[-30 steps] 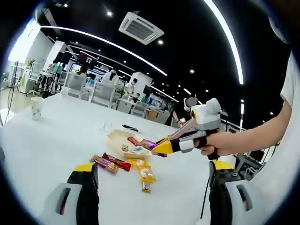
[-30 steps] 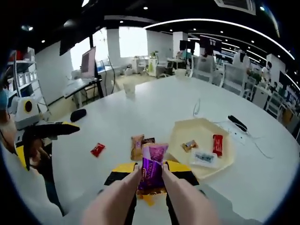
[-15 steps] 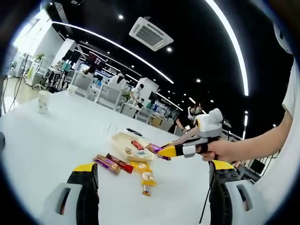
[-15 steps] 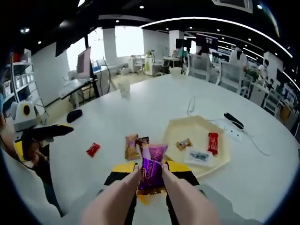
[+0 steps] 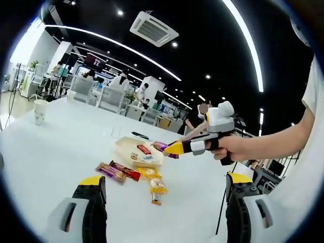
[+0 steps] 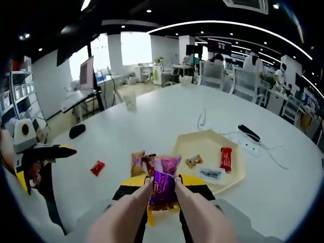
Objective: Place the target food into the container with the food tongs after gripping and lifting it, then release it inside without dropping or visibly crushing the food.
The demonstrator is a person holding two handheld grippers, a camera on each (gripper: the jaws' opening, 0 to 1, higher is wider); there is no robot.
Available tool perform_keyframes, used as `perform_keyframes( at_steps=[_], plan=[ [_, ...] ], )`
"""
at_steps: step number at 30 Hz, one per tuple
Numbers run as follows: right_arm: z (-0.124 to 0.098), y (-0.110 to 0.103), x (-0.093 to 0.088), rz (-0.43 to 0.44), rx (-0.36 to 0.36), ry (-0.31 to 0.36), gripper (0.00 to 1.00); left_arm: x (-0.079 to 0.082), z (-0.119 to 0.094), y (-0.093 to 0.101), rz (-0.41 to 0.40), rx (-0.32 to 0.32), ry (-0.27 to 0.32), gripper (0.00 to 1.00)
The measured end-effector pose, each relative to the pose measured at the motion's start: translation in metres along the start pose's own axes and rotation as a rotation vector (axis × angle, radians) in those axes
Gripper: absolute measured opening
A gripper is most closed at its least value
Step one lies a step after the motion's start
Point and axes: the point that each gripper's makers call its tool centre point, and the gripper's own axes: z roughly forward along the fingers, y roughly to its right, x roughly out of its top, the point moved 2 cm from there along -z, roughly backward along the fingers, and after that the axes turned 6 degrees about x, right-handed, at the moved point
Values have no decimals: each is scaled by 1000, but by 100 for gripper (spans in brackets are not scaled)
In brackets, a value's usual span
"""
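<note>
Now, in the left gripper view, the left gripper (image 5: 161,212) has its fingers spread wide at the bottom with nothing between them. At centre, the right gripper (image 5: 169,149) reaches in from the right, holding a purple snack (image 5: 161,146) above the cream tray (image 5: 125,148) on the white tabletop (image 5: 61,142). In the right gripper view, tongs (image 6: 163,206) pinch the snack low at centre, the tray to its right.

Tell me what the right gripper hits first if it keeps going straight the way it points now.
Probably the cream tray: the right gripper, shut on the purple packet, points just beside its near edge. Depth is unclear; it may meet the white table first.
</note>
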Motion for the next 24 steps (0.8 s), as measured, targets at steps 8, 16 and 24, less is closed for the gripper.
perform_keyframes(
  at_steps=[8,16,24],
  plan=[
    [1,-1,4,-14,4,-5,22,1,-1,-4,-1,11,5,99],
    [2,2,7,-20,9,-8,22,1,-1,-1,26,6,-11,99],
    [4,1,10,-17,16,-8,22,3,-5,-7,49,13,-22,99]
  ],
)
